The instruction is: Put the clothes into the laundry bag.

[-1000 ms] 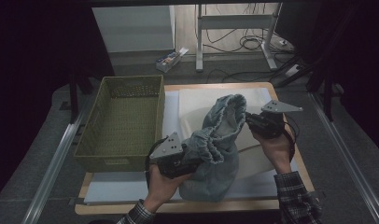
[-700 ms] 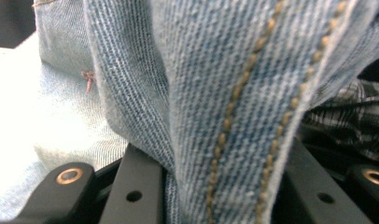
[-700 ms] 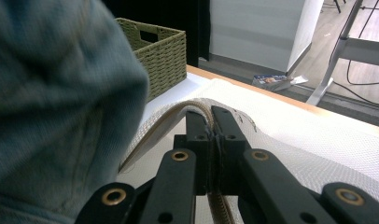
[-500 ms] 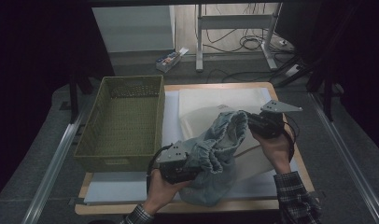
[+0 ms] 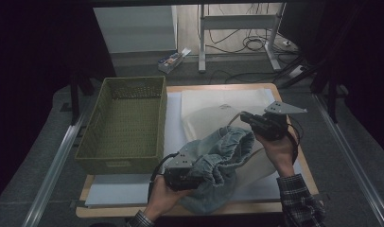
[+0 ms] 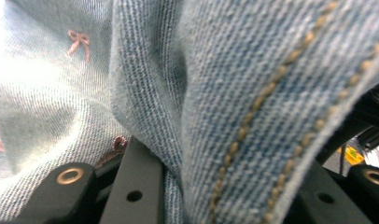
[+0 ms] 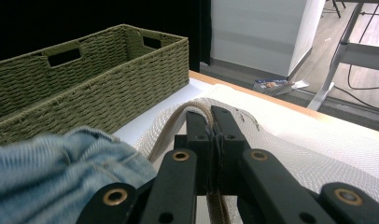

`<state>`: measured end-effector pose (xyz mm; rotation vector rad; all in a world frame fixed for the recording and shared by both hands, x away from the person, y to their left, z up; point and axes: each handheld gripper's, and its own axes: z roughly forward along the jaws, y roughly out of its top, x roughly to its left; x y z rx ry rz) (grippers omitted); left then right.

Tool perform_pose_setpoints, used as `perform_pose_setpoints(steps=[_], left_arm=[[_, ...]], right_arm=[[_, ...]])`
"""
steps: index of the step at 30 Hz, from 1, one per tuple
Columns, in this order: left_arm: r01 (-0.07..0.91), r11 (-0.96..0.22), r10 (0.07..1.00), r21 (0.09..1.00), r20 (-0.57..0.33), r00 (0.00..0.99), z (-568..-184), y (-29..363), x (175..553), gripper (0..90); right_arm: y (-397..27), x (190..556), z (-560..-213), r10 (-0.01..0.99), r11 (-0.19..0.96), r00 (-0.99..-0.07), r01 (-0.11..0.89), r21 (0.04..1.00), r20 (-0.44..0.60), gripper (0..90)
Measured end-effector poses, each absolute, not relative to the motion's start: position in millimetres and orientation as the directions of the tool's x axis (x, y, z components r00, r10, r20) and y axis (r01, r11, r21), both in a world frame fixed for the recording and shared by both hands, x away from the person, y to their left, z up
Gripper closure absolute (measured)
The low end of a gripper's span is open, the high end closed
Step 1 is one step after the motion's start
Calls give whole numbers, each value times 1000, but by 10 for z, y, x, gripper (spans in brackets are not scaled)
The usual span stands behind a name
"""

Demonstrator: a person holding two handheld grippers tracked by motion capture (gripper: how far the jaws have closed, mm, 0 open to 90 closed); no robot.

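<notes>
— Denim [image 5: 217, 163] first: where is it?

— Bunched at the near edge of the table [image 5: 199, 88], draped over my left tongs [image 5: 196, 176]. In the left gripper view a stitched fold [image 6: 234, 107] sits between the jaws, clamped there.

— And your right tongs [image 5: 244, 118]?

— Closed tight on the tan strap [image 7: 178, 116] of the white mesh bag [image 5: 213, 116], just right of the denim.

— The basket [image 5: 121, 123]?

— Left side, apart from both tongs.
</notes>
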<state>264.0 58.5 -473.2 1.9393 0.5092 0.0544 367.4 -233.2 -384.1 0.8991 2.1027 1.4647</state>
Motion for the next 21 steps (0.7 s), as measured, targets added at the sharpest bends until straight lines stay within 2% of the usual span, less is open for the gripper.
perform_pose_setpoints(steps=[12, 17, 21], left_arm=[[340, -403, 334, 850, -209, 919, -4794, 427, 2634, 700], [368, -431, 388, 824, -199, 900, -4820, 390, 2667, 701], [414, -411, 429, 812, -228, 874, -4836, 390, 2727, 701]], right_arm=[[-2349, 3670, -3824, 709, 236, -705, 268, 934, 23, 858], [-2334, 3660, -3819, 703, 241, -710, 266, 933, 21, 858], [-2306, 3648, -3817, 696, 248, -718, 263, 932, 17, 858]])
